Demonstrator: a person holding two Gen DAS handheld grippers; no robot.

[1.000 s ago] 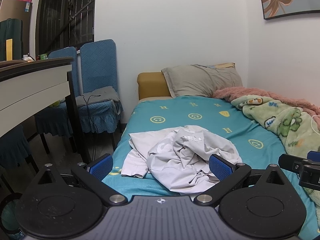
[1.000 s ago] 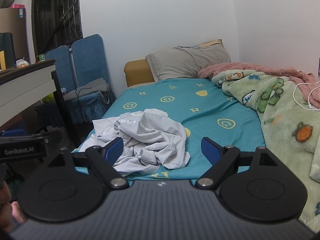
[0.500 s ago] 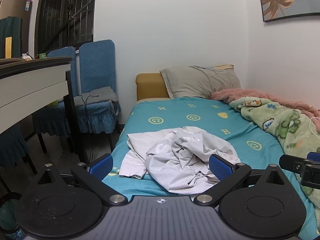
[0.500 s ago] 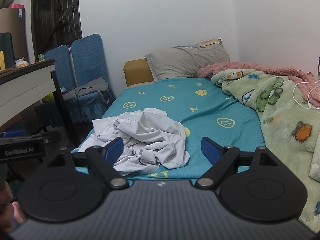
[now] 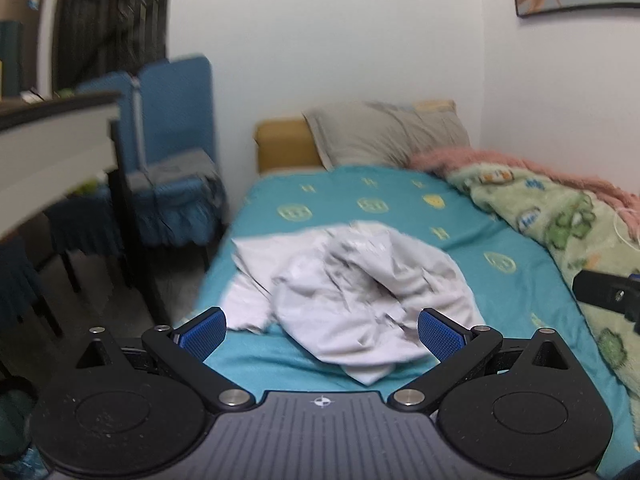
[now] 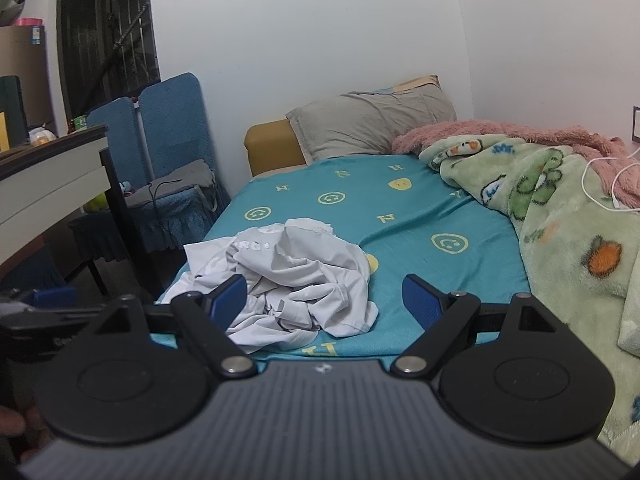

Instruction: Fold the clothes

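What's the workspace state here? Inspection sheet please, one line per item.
Surface: teal smiley-print bed sheet, mostly bare.
Job's things: crumpled white garment heaped near the bed's foot, unfolded.
Clutter: green cartoon-print fleece blanket and pink fluffy blanket along the right edge; grey pillow at the head.
Grippers: left gripper and right gripper both open, short of the garment, holding nothing.
Cables: white cable on the blankets.
Surroundings: blue covered chairs, white desk.
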